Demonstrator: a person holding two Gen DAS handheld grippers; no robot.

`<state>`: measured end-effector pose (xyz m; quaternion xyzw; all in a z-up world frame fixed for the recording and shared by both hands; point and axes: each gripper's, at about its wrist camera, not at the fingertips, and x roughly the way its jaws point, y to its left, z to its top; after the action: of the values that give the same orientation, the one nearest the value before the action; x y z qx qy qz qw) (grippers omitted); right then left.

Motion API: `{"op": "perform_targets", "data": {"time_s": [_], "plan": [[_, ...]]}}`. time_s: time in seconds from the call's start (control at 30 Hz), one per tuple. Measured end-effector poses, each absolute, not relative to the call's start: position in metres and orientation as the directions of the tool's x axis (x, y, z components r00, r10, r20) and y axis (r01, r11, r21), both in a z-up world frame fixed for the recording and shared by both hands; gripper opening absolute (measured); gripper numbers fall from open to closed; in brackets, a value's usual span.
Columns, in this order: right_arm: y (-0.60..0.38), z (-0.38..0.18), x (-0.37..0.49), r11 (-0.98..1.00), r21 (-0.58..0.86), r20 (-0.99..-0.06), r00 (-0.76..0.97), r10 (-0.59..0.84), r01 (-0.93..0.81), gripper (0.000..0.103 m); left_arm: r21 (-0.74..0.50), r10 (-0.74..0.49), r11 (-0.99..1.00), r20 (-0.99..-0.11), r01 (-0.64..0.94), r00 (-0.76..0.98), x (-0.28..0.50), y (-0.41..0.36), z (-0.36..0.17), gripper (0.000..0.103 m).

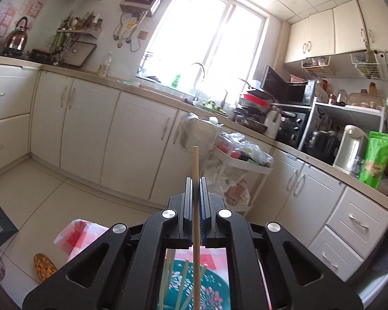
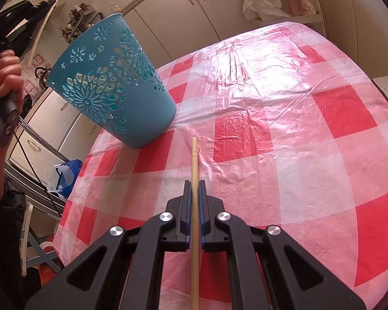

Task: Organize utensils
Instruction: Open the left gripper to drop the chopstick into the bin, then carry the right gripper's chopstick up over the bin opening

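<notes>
My left gripper [image 1: 195, 180] is shut on a wooden chopstick [image 1: 195, 162] and holds it upright above a teal cut-out basket [image 1: 214, 292] that holds several chopsticks. In the right wrist view the same teal basket [image 2: 111, 77] stands at the table's far left, with the left gripper and its chopstick [image 2: 42, 23] above it. My right gripper [image 2: 194, 183] is shut on another wooden chopstick [image 2: 194, 160] and holds it above the red-and-white checked tablecloth [image 2: 284, 129], right of the basket.
Kitchen cabinets [image 1: 116, 134] and a cluttered counter [image 1: 310, 160] run behind the table. A white trolley [image 1: 243, 160] with bags stands by the cabinets. A folding stool [image 2: 38, 245] and a blue bag [image 2: 67, 175] sit left of the table.
</notes>
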<state>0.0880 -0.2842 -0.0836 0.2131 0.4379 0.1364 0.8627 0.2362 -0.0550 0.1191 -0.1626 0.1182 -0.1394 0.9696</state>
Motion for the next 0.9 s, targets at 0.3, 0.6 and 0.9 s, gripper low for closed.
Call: {"op": "perform_targets", "data": {"time_s": [0.3,0.6,0.9], "plan": [[-0.286,-0.084,0.088,0.865,0.499,-0.693,0.578,0.431,-0.047,0.006,-0.321,-0.271,0.93,-0.263,0.181,0.926,0.251,-0.067,0.088,0.004],[-0.285,-0.084,0.087,0.867,0.496,-0.694,0.579,0.429,-0.047,0.006,-0.258,-0.255,0.951,-0.339,0.171,0.905,0.242,-0.068,0.069,0.007],[-0.289,-0.083,0.087,0.853,0.52,-0.679,0.584,0.444,-0.044,0.006,-0.268,-0.186,0.958,-0.295,0.105,0.937,0.193,-0.018,0.082,0.05]]}}
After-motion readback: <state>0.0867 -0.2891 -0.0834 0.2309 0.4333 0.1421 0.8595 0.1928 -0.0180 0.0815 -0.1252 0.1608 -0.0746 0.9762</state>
